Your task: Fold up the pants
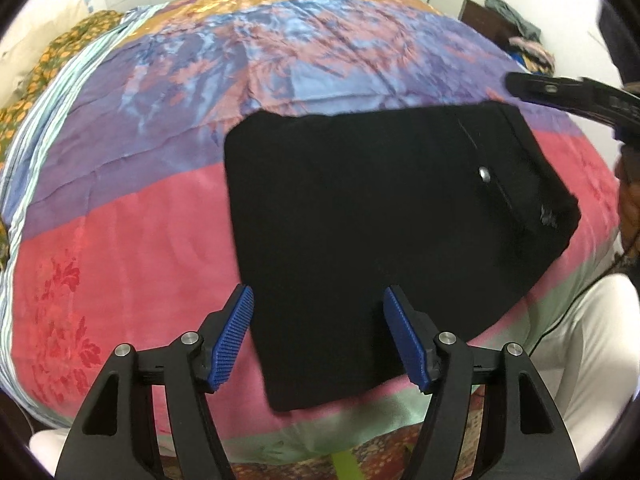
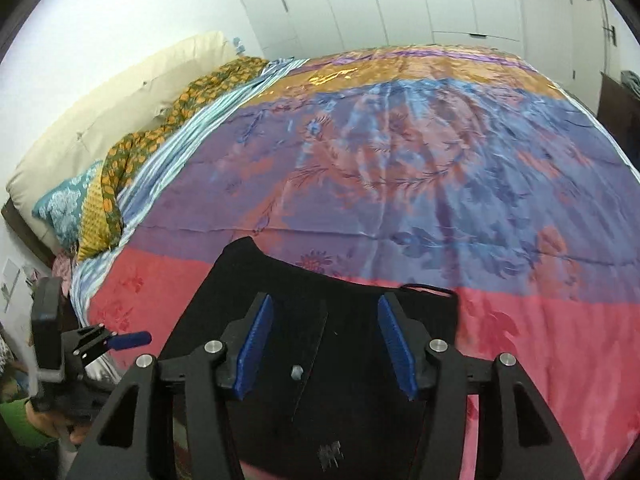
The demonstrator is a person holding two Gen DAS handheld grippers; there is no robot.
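Observation:
Black pants [image 1: 380, 220] lie folded into a compact rectangle on the bed, with a silver button [image 1: 485, 173] and a small pale logo near their right end. My left gripper [image 1: 318, 340] is open and empty, hovering over the folded end nearest me. My right gripper [image 2: 326, 346] is open and empty above the waistband end of the pants [image 2: 320, 400], where the button [image 2: 297, 371] shows. The right gripper also shows in the left wrist view [image 1: 568, 98] at the far right edge. The left gripper shows in the right wrist view [image 2: 132, 338] at the lower left.
The pants rest on a satin bedspread [image 1: 140, 240] banded pink, purple, blue and gold. Pillows and a green-orange floral cloth [image 2: 132, 152] lie along the left side. White wardrobes [image 2: 400, 0] stand behind the bed. A dark cabinet with piled clothes [image 1: 516, 28] is at the far right.

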